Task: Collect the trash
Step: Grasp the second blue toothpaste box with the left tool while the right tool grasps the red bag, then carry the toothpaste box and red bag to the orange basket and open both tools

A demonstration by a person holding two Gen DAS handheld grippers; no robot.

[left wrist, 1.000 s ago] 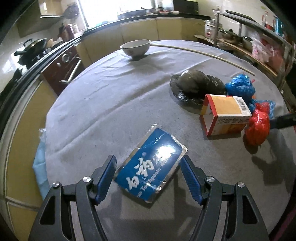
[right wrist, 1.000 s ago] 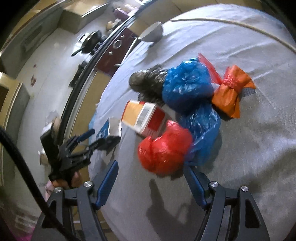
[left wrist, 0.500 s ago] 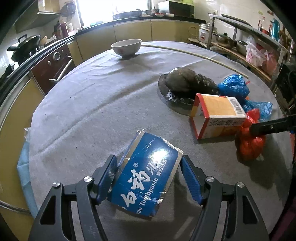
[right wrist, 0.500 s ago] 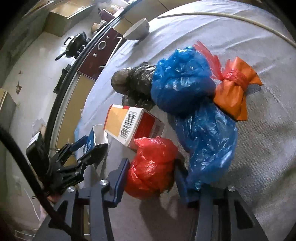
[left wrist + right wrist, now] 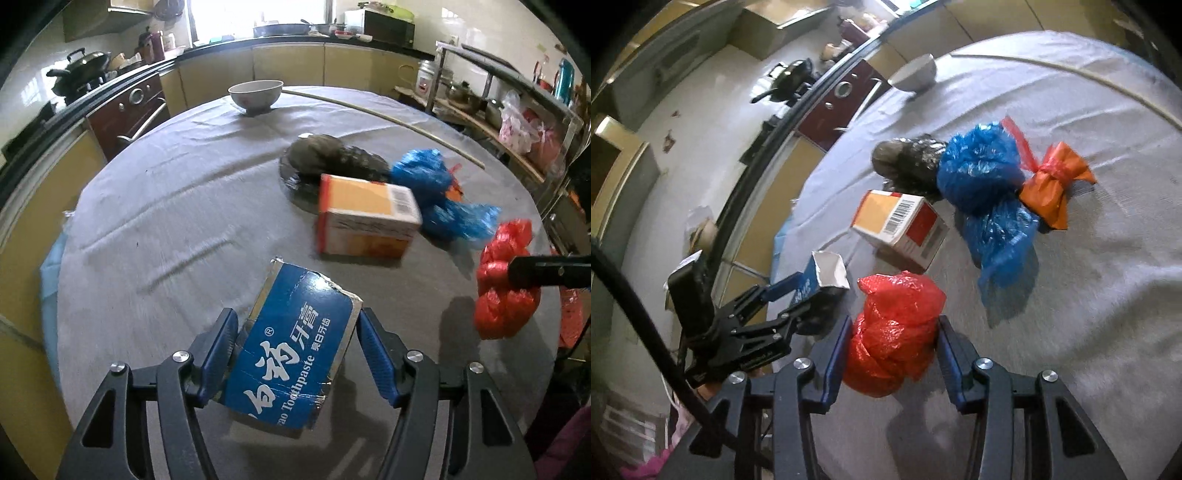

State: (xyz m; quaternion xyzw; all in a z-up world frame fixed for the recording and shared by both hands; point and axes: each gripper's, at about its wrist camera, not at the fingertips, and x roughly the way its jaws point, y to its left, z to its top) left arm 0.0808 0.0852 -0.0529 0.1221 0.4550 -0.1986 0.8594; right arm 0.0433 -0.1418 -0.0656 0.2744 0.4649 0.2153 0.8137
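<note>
My left gripper (image 5: 293, 328) is shut on a blue toothpaste box (image 5: 291, 343) and holds it lifted above the grey table (image 5: 177, 206); the box also shows in the right wrist view (image 5: 822, 275). My right gripper (image 5: 892, 332) is shut on a red plastic bag (image 5: 892, 339), lifted off the table; the bag also shows in the left wrist view (image 5: 504, 288). On the table lie an orange and white carton (image 5: 364, 221), two blue bags (image 5: 982, 166), a black bag (image 5: 328, 155) and an orange bag (image 5: 1051, 181).
A white bowl (image 5: 255, 94) stands at the far side of the table. A long thin stick (image 5: 388, 120) lies across the far right. Cabinets, a stove with a wok (image 5: 79, 68) and a shelf rack (image 5: 517, 110) surround the table.
My left gripper closed on the toothpaste box and lifted it. My right gripper moved in, closed on the red bag and raised it.
</note>
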